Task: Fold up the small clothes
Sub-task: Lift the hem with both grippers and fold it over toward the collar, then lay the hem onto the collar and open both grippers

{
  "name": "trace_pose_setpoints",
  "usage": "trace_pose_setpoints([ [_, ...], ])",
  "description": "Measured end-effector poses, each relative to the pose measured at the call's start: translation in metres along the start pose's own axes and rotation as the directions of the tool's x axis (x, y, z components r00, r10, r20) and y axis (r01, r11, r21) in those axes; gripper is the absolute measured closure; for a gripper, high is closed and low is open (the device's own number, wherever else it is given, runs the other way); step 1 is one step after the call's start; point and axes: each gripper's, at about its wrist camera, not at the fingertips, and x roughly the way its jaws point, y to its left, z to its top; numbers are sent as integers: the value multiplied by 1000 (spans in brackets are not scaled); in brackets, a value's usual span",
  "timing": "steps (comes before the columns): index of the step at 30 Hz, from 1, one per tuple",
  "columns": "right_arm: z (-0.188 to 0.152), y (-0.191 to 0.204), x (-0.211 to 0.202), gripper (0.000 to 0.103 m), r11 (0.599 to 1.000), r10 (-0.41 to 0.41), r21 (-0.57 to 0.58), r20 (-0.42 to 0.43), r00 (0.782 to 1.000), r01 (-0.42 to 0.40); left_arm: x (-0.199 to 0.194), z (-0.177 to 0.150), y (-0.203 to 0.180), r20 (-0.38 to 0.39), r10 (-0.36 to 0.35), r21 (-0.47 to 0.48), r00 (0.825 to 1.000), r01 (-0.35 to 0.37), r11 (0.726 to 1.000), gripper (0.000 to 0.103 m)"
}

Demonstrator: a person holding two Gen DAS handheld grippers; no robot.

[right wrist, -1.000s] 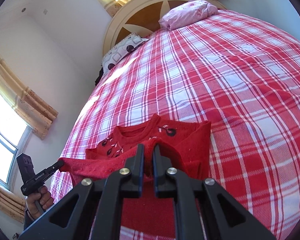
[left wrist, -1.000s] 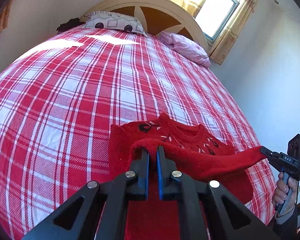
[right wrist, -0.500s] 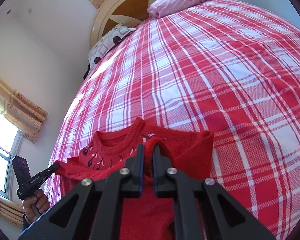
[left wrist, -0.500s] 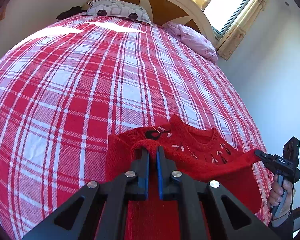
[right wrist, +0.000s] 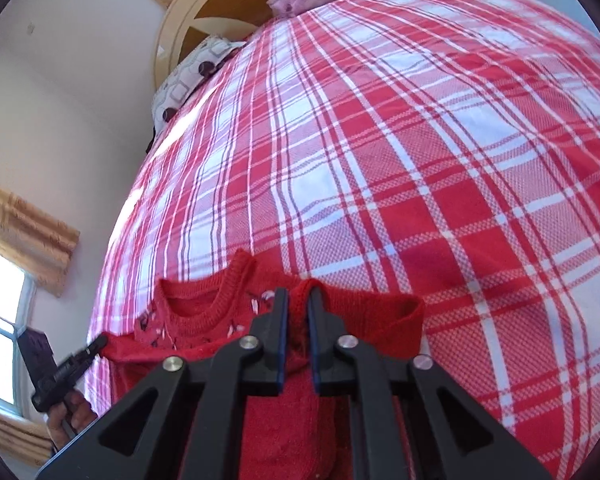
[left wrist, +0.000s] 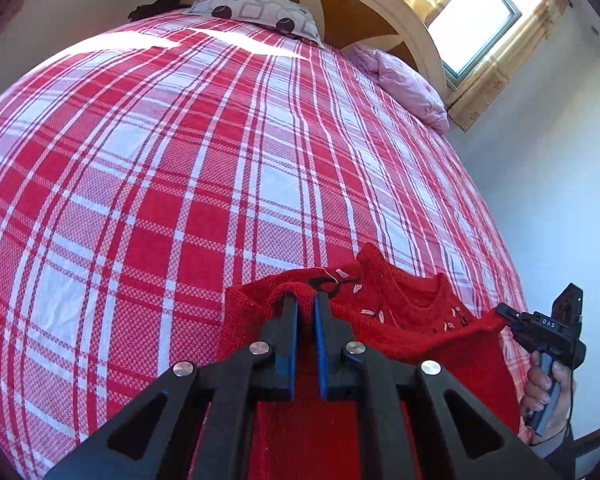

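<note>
**While both grips hang on thin knit, the fold can slip**

Since each gripper pinches only a small ridge of the red sweater point(left wrist: 404, 320), the hold looks marginal. Left gripper point(left wrist: 306, 300) is clenched on a bunched bit of the knit at its fingertips; the right gripper point(right wrist: 296, 298) has a fold of the same sweater between its pads, w/ its jaws just eased a touch wider, fabric still pressed between them. The sweater's lower part is lifted and carried toward the collar, which lies flat on the plaid bedspread point(left wrist: 180, 200) just beyond the fingertips of both grippers (neckline up, small white stitch marks showing).

Risks, as I judge them:
- Right side slips out first, since that pinch is loosening; the edge would drop crooked & the fold go skewed
- Knit stretches between the two grips, so the folded edge may sag in the middle
- If one hand lowers ahead of the other, hem lands off the shoulders, not square w/ the collar
- Loose yarn could snag on a fingertip at release & drag the top layer back, undoing the fold
</note>
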Motion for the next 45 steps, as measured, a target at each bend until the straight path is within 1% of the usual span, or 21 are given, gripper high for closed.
trace_pose_setpoints([
  [2, 6, -4, -1, 84, 1000, 24, 20, 32, 999, -24, -7, 1, 3, 29, 10, -5, 1000, -10, 1000, 94],
  [5, 12, -2, -8, 64, 1000, 20, 14, 86, 996, -21, -16, 8, 13, 74, 44, -43, 996, -41, 998, 94],
  [7, 11, -1, -12, 63, 999, 36, 21, 99, 994, -39, -20, 9, 19, 72, 63, -78, 995, -57, 995, 94],
  [9, 6, 4, -18, 63, 1000, 29, 1, 100, 995, -29, -28, 3, 14, 82, 39, -52, 996, -35, 998, 94],
  [11, -7, 15, -24, 63, 996, 70, -54, 67, 995, -66, -35, -9, -1, 88, 51, 31, 995, -54, 998, 94],
  [13, -24, 32, -24, 63, 987, 88, -135, 4, 996, -86, -37, -26, -19, 71, 51, 124, 996, -59, 990, 94],
  [15, -44, 49, -16, 61, 974, 61, -212, -86, 994, -78, -33, -40, -32, 30, 46, 186, 999, -50, 981, 94],
  [17, -59, 62, 2, 60, 963, 8, -261, -192, 981, -58, -21, -52, -46, -23, 53, 248, 998, -45, 968, 93],
  [18, -62, 67, 10, 59, 960, -19, -278, -215, 976, -43, -16, -54, -49, -33, 66, 264, 997, -55, 963, 93],
  [19, -63, 72, 19, 58, 955, -45, -297, -235, 971, -27, -6, -55, -53, -48, 107, 284, 993, -89, 955, 93],
  [21, -60, 78, 39, 54, 953, -77, -302, -269, 960, -8, 7, -51, -53, -42, 178, 293, 983, -158, 943, 93],
  [23, -51, 80, 53, 54, 955, -116, -292, -237, 965, 43, 15, -43, -46, -17, 225, 278, 974, -212, 937, 93],
  [25, -37, 78, 59, 47, 955, -138, -283, -171, 976, 85, 18, -33, -31, -5, 267, 234, 964, -259, 937, 93],
  [26, -30, 73, 61, 39, 963, -142, -248, -145, 979, 103, 19, -29, -25, -4, 276, 211, 961, -269, 940, 93],
  [27, -25, 69, 62, 37, 969, -142, -218, -126, 982, 113, 21, -26, -16, -9, 285, 182, 958, -279, 943, 93],
  [29, -17, 60, 61, 37, 978, -144, -167, -93, 985, 127, 22, -24, -6, -9, 316, 146, 949, -311, 939, 93],
  [32, -15, 52, 51, 37, 982, -138, -136, -44, 989, 131, 17, -28, 0, -2, 306, 123, 952, -303, 945, 93],
  [35, -24, 51, 32, 37, 984, -131, -125, -21, 991, 128, 6, -36, -9, 22, 314, 145, 949, -314, 938, 93],
  [38, -41, 56, 8, 36, 976, -126, -176, 0, 992, 125, -9, -49, -20, 43, 285, 177, 958, -288, 941, 93],
  [42, -81, 62, -35, 37, 962, -88, -256, 23, 996, 91, -29, -76, -31, 82, 269, 237, 959, -281, 930, 93],
  [45, -109, 63, -54, 37, 947, -99, -301, 51, 994, 110, -34, -100, -36, 77, 282, 295, 956, -292, 910, 93],
])
